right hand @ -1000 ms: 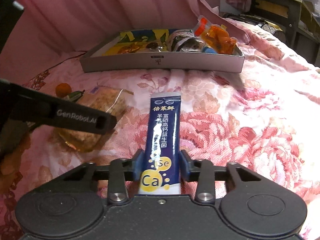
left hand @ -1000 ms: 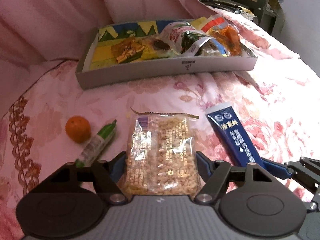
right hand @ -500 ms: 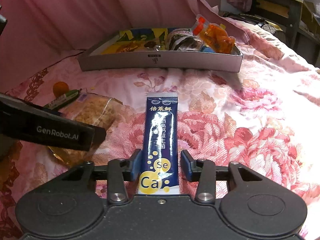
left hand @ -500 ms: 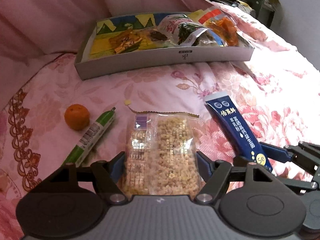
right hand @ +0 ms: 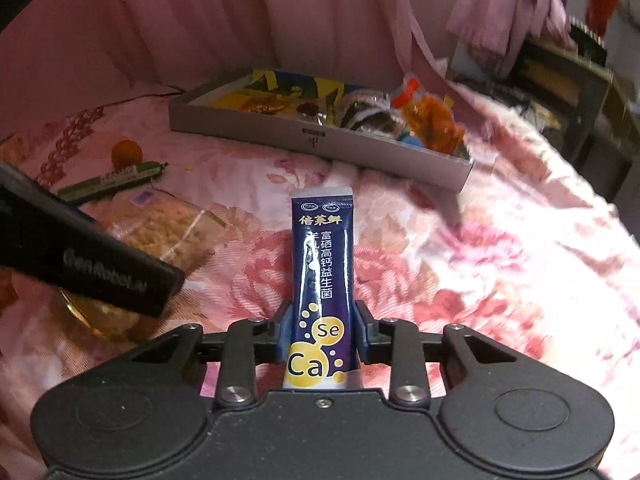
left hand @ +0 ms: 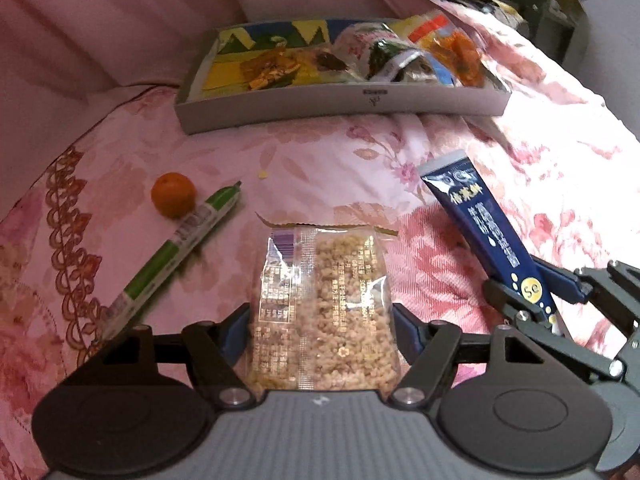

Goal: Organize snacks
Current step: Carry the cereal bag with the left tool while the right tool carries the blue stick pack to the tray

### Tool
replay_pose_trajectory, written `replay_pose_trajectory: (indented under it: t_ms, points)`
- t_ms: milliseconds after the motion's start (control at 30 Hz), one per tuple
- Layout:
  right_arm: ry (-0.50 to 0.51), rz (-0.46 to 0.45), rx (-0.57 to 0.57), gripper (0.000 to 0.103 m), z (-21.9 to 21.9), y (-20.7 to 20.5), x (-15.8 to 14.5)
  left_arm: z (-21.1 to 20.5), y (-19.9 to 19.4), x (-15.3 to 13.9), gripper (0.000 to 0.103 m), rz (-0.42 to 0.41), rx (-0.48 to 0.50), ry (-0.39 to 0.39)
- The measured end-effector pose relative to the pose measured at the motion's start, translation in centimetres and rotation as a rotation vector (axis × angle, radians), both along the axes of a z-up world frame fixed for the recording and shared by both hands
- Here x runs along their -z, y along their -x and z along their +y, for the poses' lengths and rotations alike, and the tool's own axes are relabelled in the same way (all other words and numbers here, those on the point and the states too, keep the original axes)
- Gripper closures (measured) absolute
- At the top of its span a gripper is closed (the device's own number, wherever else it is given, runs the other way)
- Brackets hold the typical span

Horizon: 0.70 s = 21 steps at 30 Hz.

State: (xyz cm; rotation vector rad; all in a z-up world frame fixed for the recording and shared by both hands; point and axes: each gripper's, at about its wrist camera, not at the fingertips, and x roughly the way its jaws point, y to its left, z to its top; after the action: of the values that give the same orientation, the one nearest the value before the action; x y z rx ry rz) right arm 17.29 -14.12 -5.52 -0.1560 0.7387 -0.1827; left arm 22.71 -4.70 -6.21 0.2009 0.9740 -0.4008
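My left gripper (left hand: 322, 320) is shut on the near end of a clear packet of puffed grain snack (left hand: 320, 292), held just above the pink floral bedspread. To its right, my right gripper (left hand: 532, 296) grips a dark blue stick sachet (left hand: 476, 220) by its lower end. In the right wrist view the jaws of that gripper (right hand: 322, 332) are closing tight on the sachet (right hand: 322, 248), whose far end points toward the grey tray (right hand: 320, 140). The tray (left hand: 340, 106) lies further back and holds several snack packs.
A small orange (left hand: 173, 199) and a green-and-white stick pack (left hand: 176, 248) lie on the bedspread to the left. Pink curtain hangs behind the tray. Dark furniture (right hand: 560, 80) stands at the far right, beyond the bed edge.
The left gripper carried the grain packet back and slightly up, so the tray looks farther. The right gripper rolled and squeezed tighter on the blue sachet, lifting its far end.
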Motion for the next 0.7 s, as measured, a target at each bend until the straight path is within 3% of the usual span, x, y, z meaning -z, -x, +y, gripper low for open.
replay_pose_trajectory:
  t_ms: [300,700]
  points:
    - [0.147,-0.067,-0.038,0.071,0.9,1.2,-0.6,1.3,0.5,-2.0,0.028,-0.042,-0.062,0.101]
    - [0.190,-0.191,-0.031,0.071,0.6,0.9,-2.9,2.7,-1.2,-5.1,0.027,-0.158,-0.146,0.217]
